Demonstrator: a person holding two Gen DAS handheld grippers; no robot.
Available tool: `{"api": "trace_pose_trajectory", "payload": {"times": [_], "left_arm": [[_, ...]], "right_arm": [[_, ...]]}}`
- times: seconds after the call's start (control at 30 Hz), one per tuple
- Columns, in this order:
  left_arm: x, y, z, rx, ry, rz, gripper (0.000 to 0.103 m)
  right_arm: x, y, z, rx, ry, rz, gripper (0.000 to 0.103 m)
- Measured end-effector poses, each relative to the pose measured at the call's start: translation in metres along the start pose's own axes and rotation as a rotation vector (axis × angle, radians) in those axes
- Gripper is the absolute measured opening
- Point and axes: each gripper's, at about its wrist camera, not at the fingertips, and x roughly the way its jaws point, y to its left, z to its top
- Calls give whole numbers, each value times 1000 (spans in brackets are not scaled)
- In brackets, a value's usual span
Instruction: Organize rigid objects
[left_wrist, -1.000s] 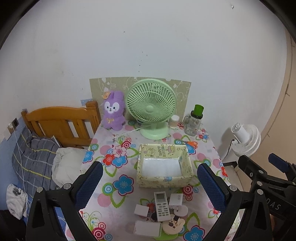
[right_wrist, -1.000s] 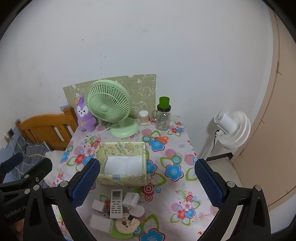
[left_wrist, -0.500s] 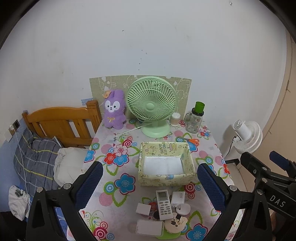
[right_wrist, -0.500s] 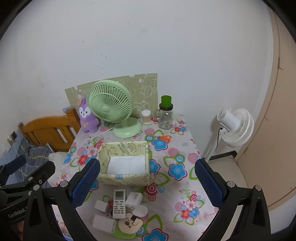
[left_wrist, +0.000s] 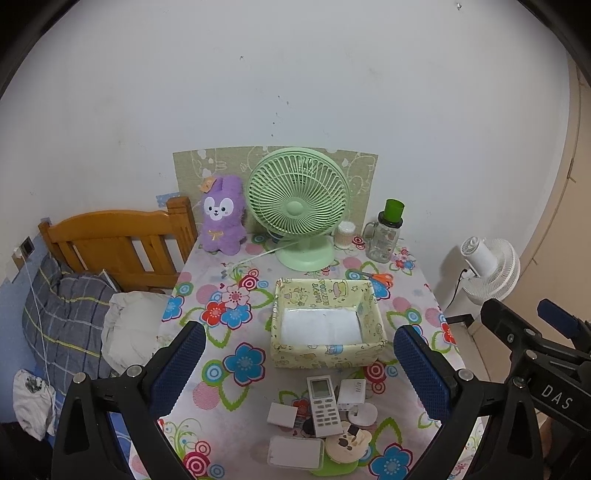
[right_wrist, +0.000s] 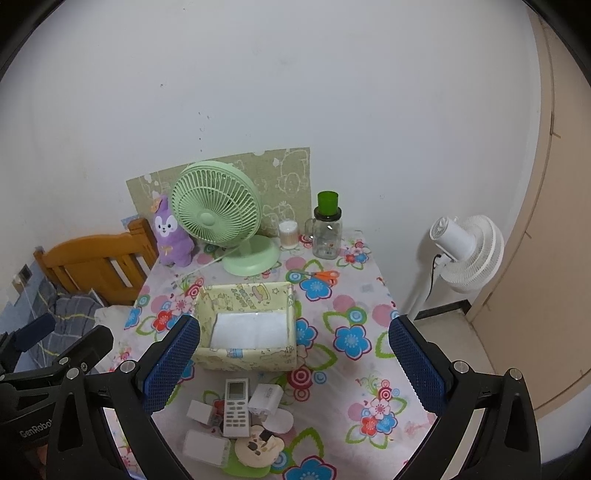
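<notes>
A pale yellow storage box (left_wrist: 327, 360) (right_wrist: 243, 360) with a white bottom stands empty on the floral tablecloth. In front of it lies a cluster of small items: a white remote (left_wrist: 324, 405) (right_wrist: 235, 407), a white charger block (left_wrist: 351, 393) (right_wrist: 265, 400), a small white square (left_wrist: 282, 414) (right_wrist: 198, 410), a white rectangular case (left_wrist: 295, 452) (right_wrist: 206, 446) and a round cream compact (left_wrist: 347, 443) (right_wrist: 256, 448). My left gripper (left_wrist: 297, 373) and right gripper (right_wrist: 293, 363) hover above the table's near edge, both open with nothing between the fingers.
At the back of the table stand a green desk fan (left_wrist: 299, 206) (right_wrist: 221, 218), a purple plush rabbit (left_wrist: 221, 218), a cotton-swab jar (left_wrist: 344, 234), a green-capped bottle (left_wrist: 386, 232) and orange scissors (left_wrist: 375, 276). A wooden bed (left_wrist: 110, 243) lies left; a white floor fan (left_wrist: 487, 266) stands right.
Both grippers have pulled back and risen slightly, so the table and its items sit a little farther and higher in view. Both stay open; no object moved.
</notes>
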Motion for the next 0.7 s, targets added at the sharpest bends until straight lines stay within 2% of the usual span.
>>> {"api": "trace_pose_trajectory", "payload": {"times": [0.7], "left_arm": [[-9, 6, 0, -5, -35, 18, 103]], "right_arm": [[-14, 7, 2, -35, -58, -35, 103]]}}
